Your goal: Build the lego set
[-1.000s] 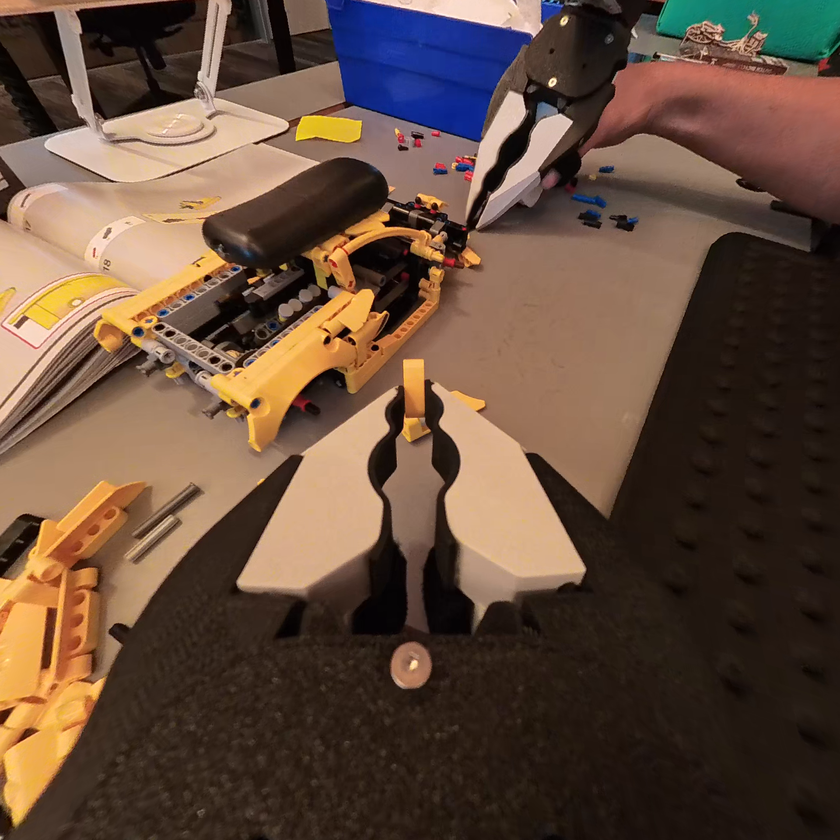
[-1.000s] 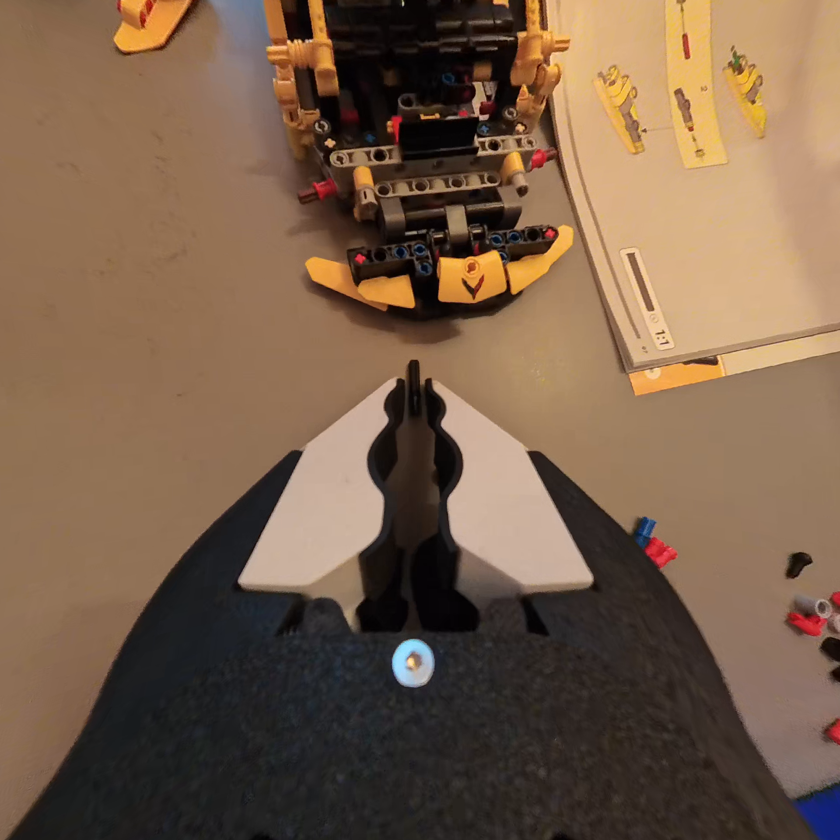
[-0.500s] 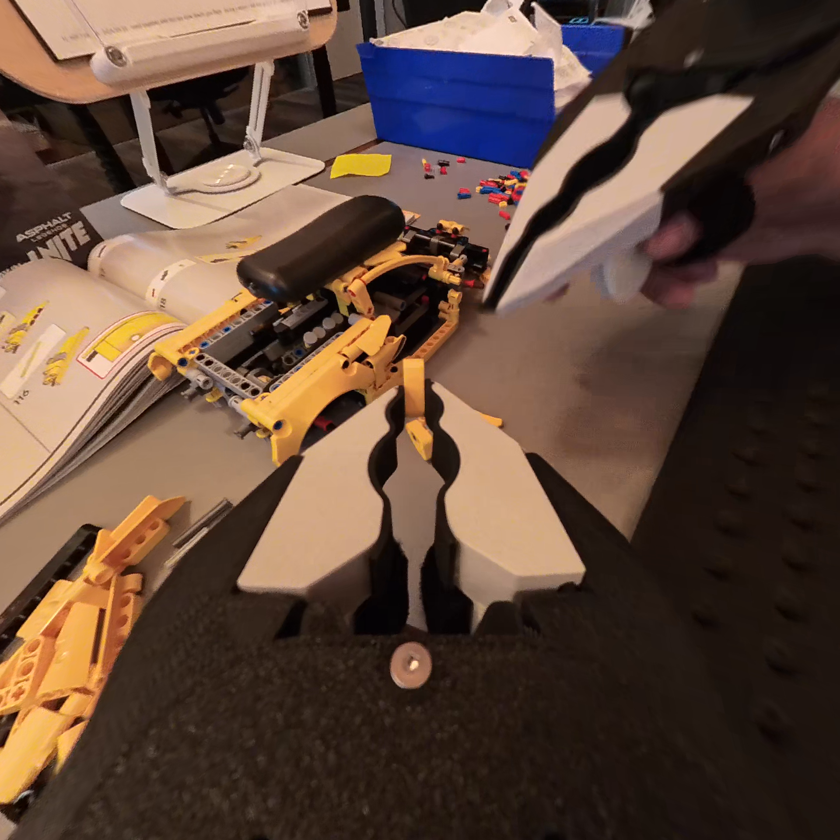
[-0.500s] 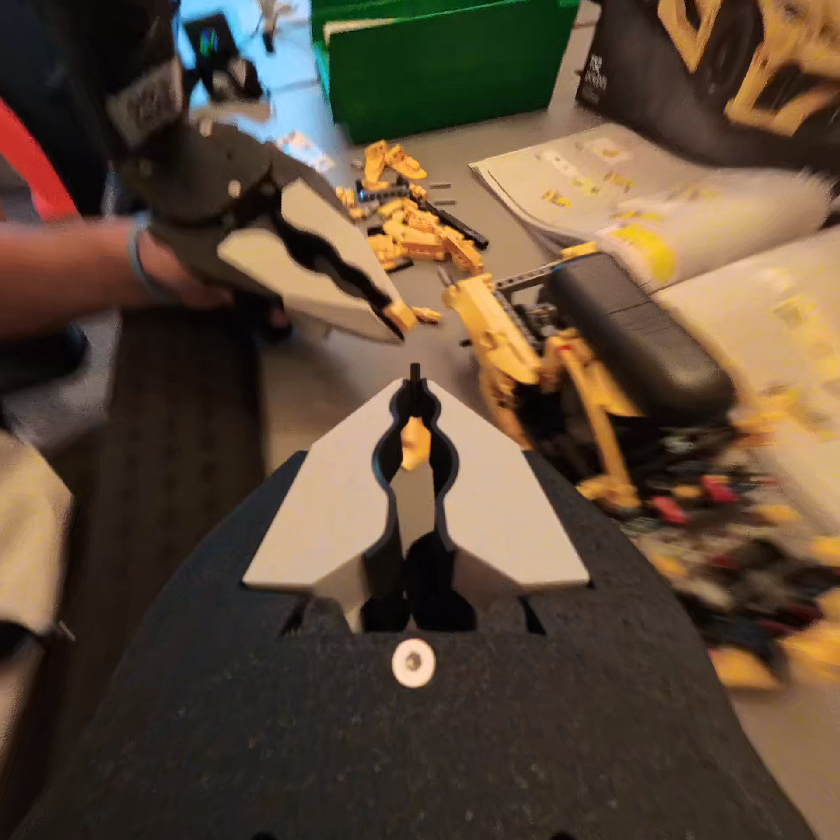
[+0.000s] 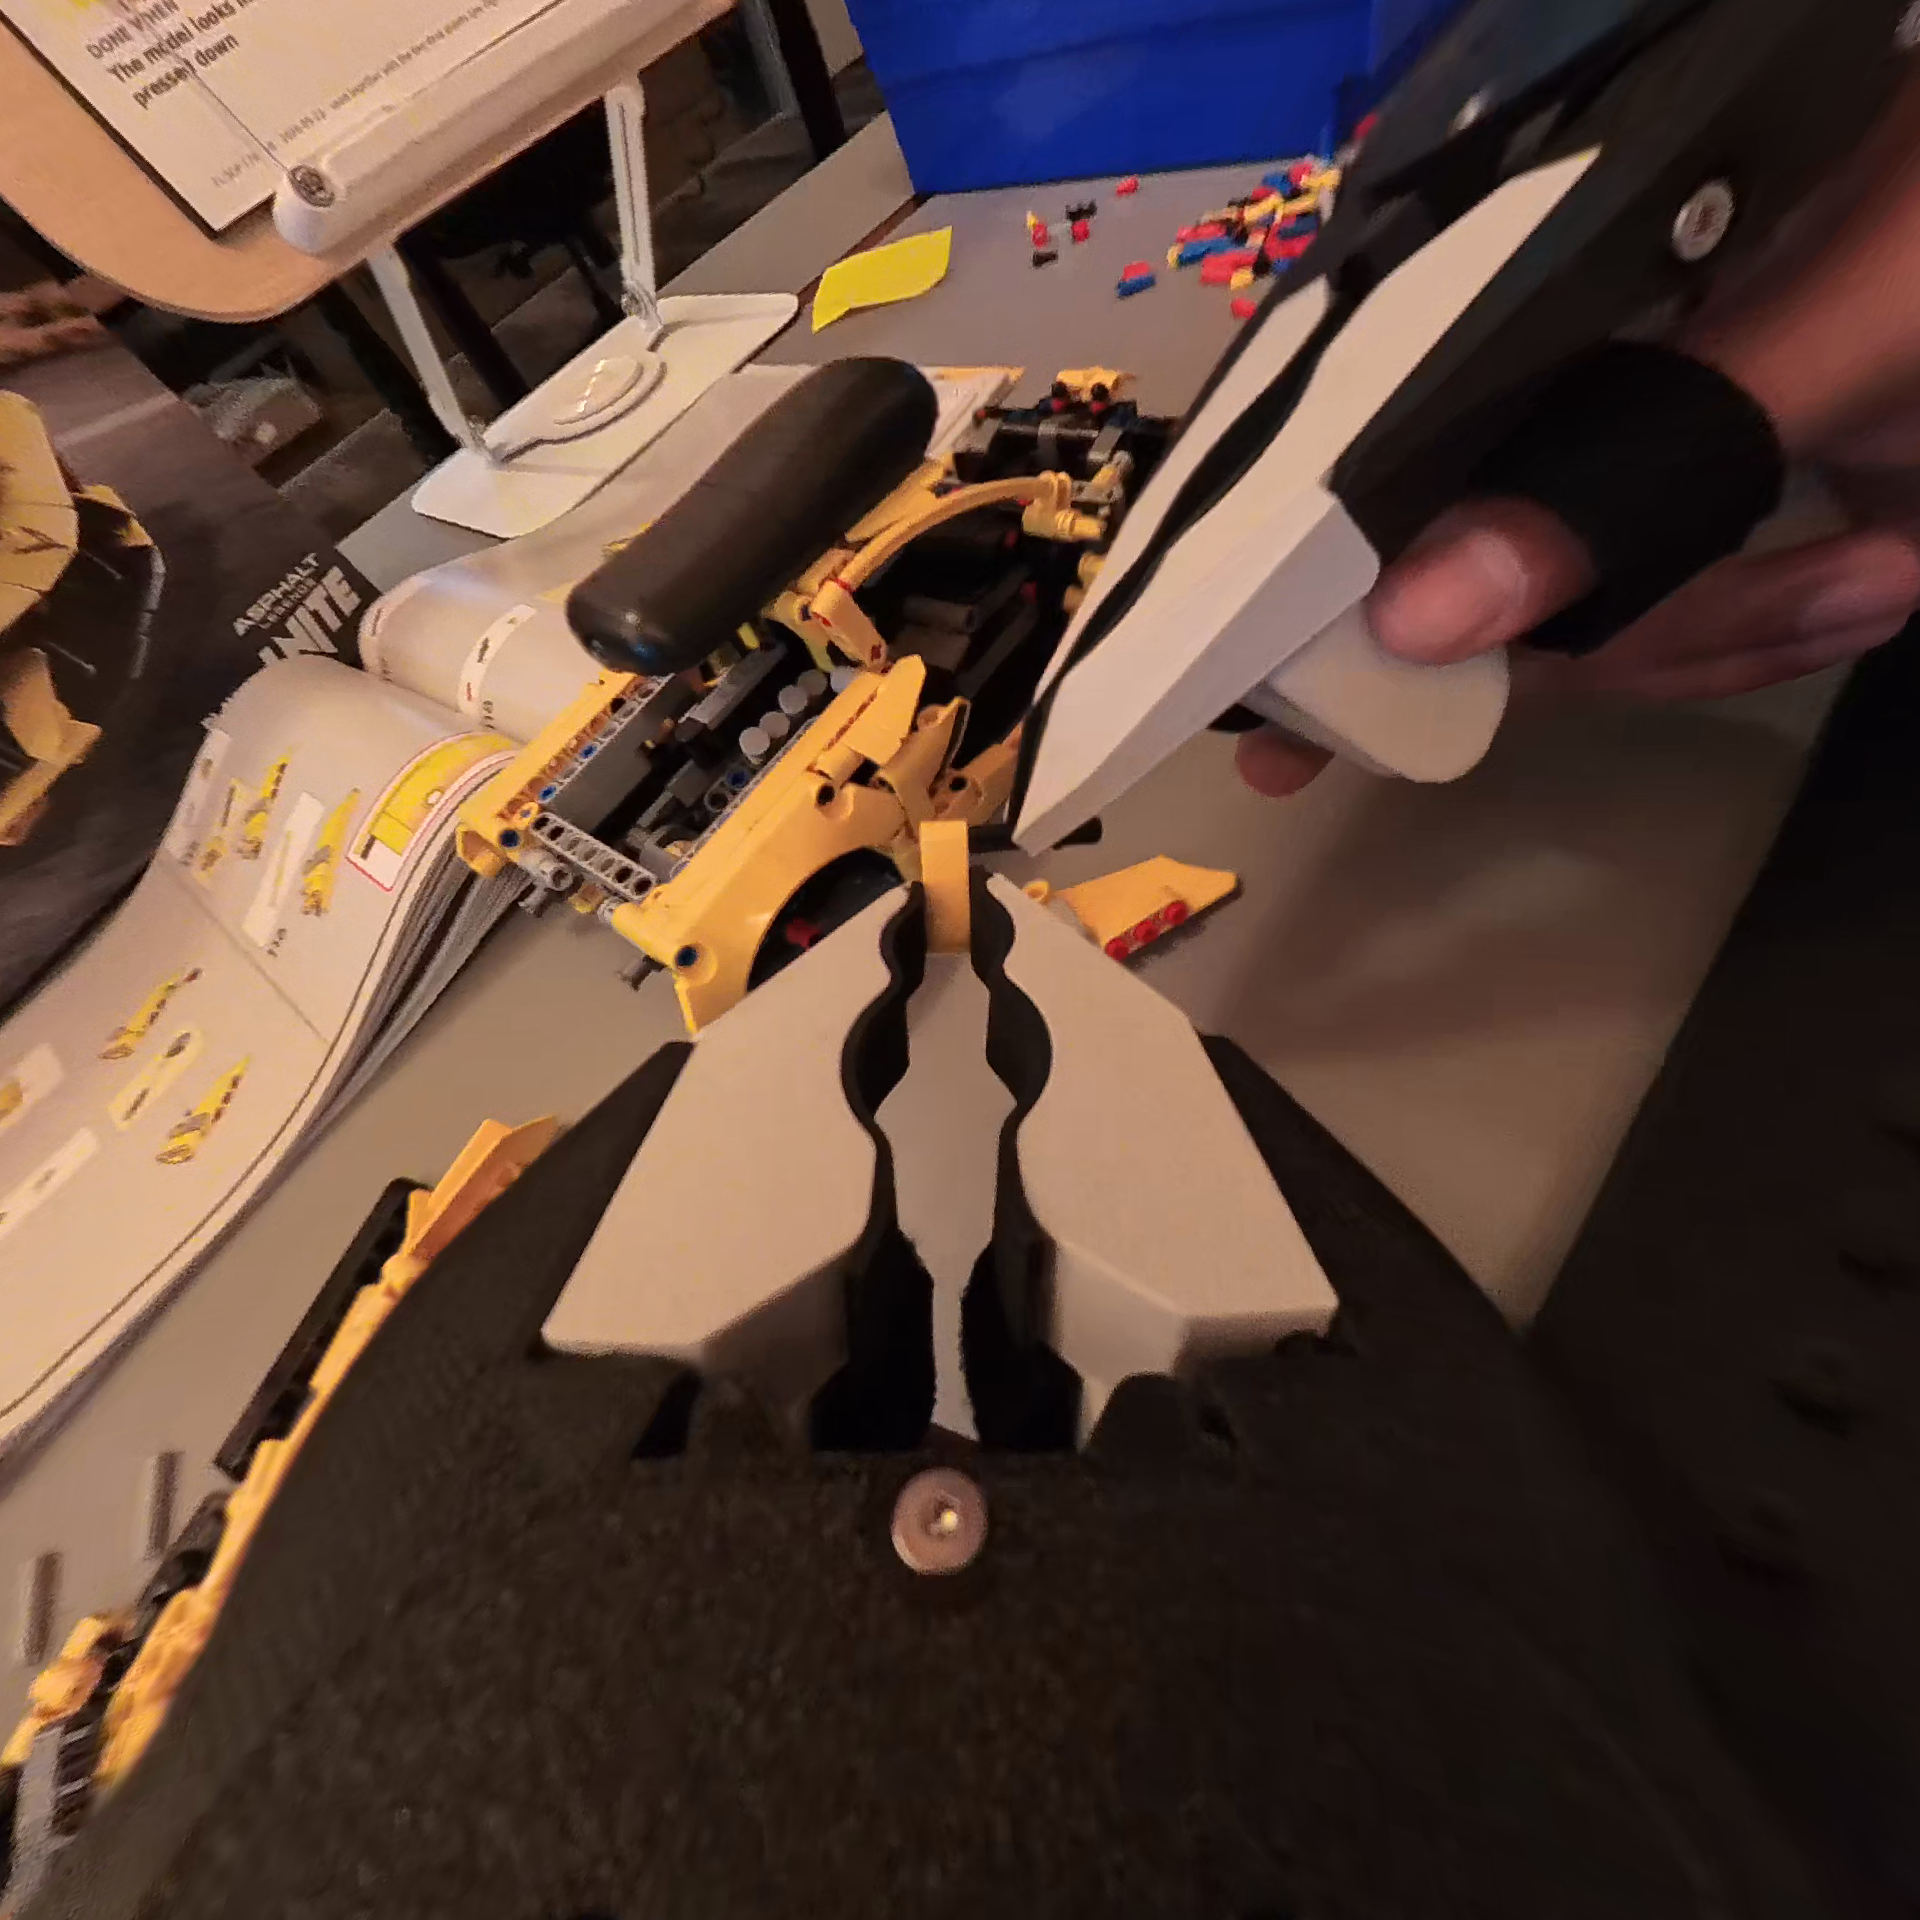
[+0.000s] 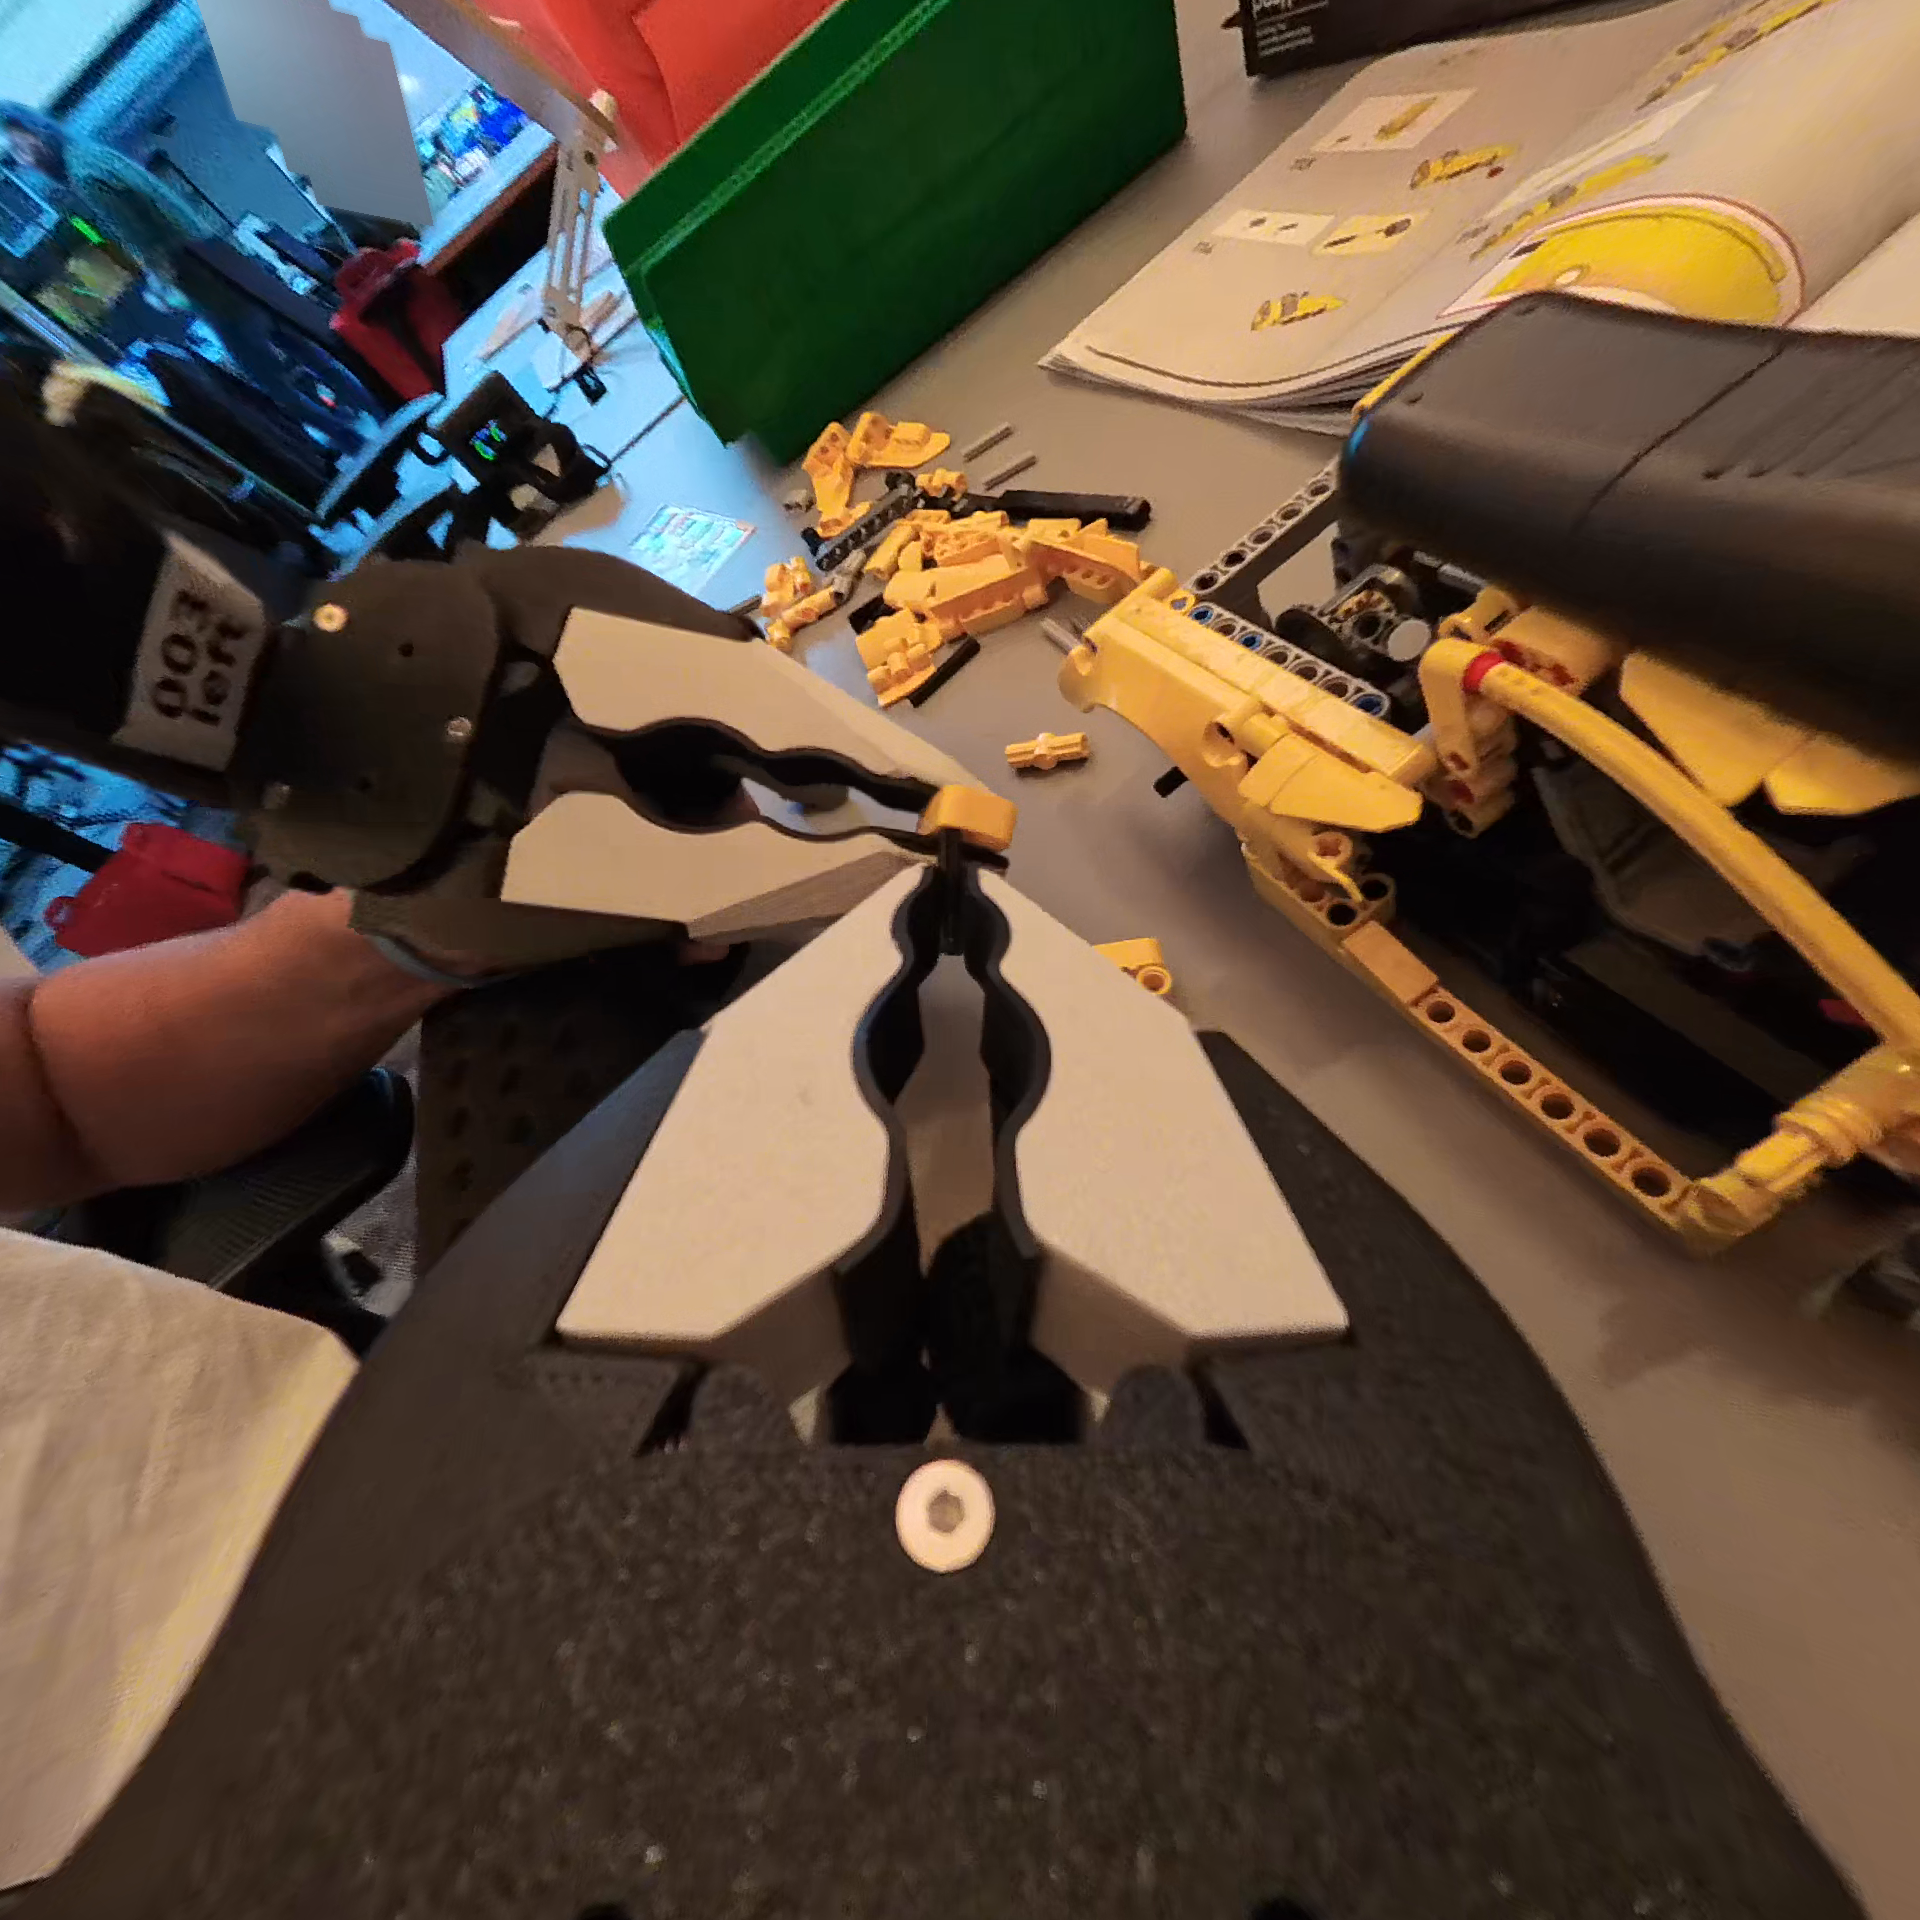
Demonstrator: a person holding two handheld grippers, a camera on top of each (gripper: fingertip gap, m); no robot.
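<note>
My left gripper [image 5: 945, 899] is shut on a small yellow Lego piece [image 5: 943, 868] that sticks out past its tips. My right gripper [image 6: 951, 883] is shut on a thin black pin [image 6: 950, 899]. The pin's tip meets the yellow piece [image 6: 968, 816] held by the left gripper [image 6: 920, 826]. In the left wrist view the right gripper [image 5: 1034, 831] comes in from the upper right. The two grippers meet just in front of the yellow and black car model [image 5: 769, 758] [image 6: 1455, 831].
A black oblong pad [image 5: 748, 520] lies on the model. An open instruction booklet [image 5: 208, 935] lies beside it. A yellow panel with red pins [image 5: 1153, 899], a pile of yellow parts [image 6: 966, 582], a green bin [image 6: 894, 208], a blue bin [image 5: 1091, 94] and loose small parts [image 5: 1236, 239] are around. The tips of both grippers are at nearly the same place.
My right gripper has swung away from the model's front and come tip to tip with the left gripper. The black pin now touches the yellow piece. The left gripper rose slightly.
</note>
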